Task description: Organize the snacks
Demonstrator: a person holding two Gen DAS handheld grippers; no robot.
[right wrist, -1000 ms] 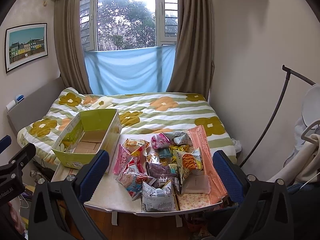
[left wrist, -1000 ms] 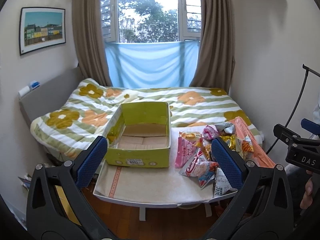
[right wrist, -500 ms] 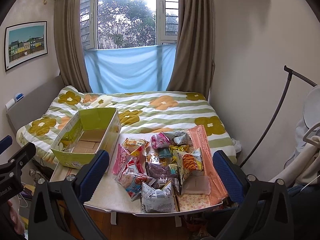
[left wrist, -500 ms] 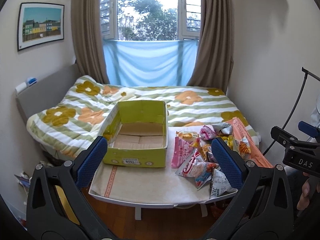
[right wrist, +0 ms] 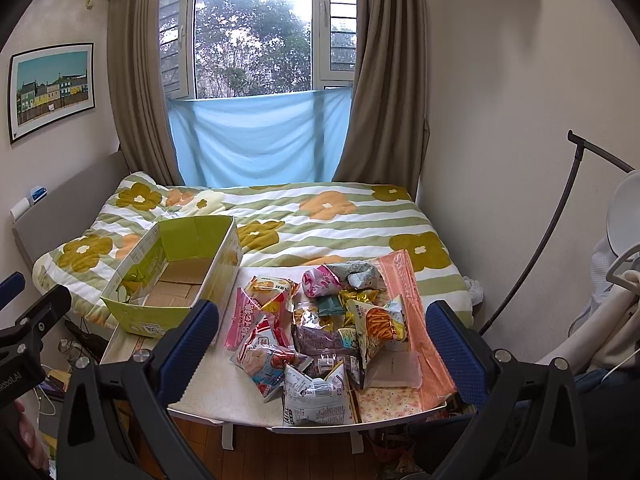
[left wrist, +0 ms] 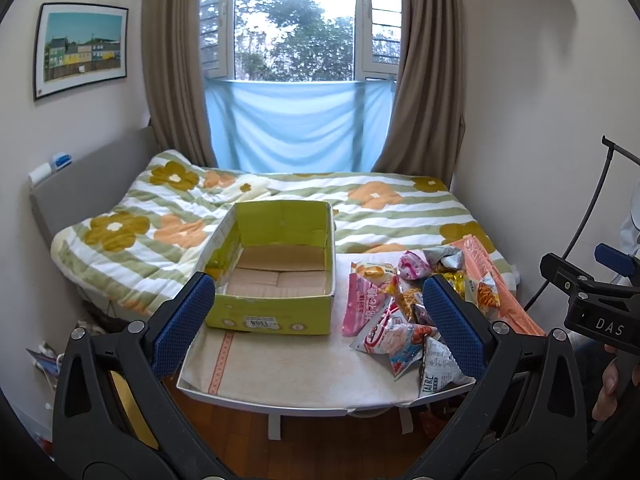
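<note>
Facing a small white table [left wrist: 288, 376] set against the bed [left wrist: 360, 208], both grippers hover short of it with nothing between them and the goods. Left gripper [left wrist: 320, 320]: jaws spread wide, holding nothing. Right gripper [right wrist: 322, 344]: likewise released. One green cardboard box [left wrist: 276, 312] stands open on the table's left half, with only its bare cardboard floor showing. One heap of snack packets [right wrist: 320, 332] lies just right of the box; packets overlap, so no exact count is possible. A pink zip bag [right wrist: 404, 280] lies partly buried along the heap's right side.
</note>
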